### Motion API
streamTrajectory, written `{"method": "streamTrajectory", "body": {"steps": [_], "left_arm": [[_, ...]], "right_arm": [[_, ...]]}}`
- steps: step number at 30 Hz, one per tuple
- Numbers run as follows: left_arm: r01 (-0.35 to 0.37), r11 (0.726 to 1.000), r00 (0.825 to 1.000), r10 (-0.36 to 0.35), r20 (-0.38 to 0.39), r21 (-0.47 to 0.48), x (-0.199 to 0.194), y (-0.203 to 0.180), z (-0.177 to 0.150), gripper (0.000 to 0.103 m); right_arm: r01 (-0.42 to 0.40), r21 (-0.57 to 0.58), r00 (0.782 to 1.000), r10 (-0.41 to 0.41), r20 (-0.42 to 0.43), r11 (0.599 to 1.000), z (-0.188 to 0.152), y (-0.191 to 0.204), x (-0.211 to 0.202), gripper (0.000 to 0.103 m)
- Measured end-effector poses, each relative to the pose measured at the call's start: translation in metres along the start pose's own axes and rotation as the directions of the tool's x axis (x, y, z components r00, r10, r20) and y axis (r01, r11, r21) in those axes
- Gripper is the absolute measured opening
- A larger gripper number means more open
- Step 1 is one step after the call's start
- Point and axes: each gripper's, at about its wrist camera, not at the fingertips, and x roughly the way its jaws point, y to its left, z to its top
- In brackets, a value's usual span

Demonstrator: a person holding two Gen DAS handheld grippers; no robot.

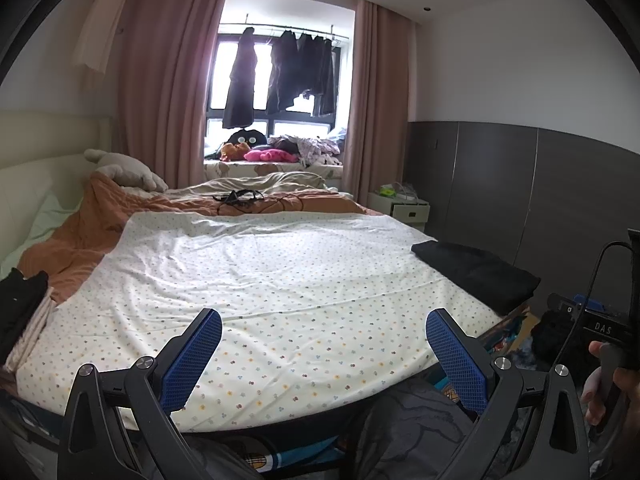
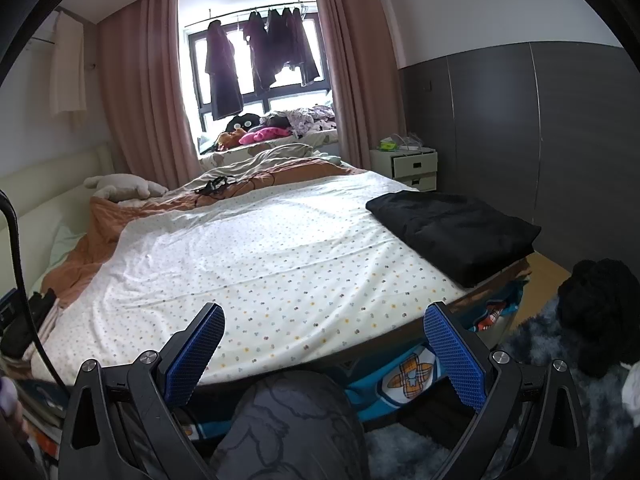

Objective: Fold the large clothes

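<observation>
At the foot of the bed, the left gripper is held with its blue-padded fingers spread wide and nothing between them. The right gripper is likewise wide open and grips nothing; its pads hang just off the mattress edge, above a knee in grey patterned trousers.

Beyond both grippers lies a white sheet with small coloured dots, spread flat over the bed with light creases. A folded black garment rests on the sheet's right edge, near the corner, well apart from both grippers. A second stack of folded clothes, black on top, sits at the left edge of the bed.

Further back: an orange quilt bunched toward the headboard, a beige plush toy on it, and a tangle of black cable. A white bedside drawer unit stands right of the bed. Dark clothes hang at the window between pink curtains. A dark heap lies on the floor rug at right.
</observation>
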Motion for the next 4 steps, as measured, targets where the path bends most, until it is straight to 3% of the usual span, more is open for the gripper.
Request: {"method": "streamTrajectory", "body": {"steps": [4], "left_arm": [[0.003, 1.0, 1.0, -0.003, 0.003, 0.001, 0.0004, -0.0003, 0.0003, 0.102]], "right_arm": [[0.004, -0.003, 1.0, -0.004, -0.001, 1.0, -0.0011, -0.0001, -0.0005, 0.1]]}}
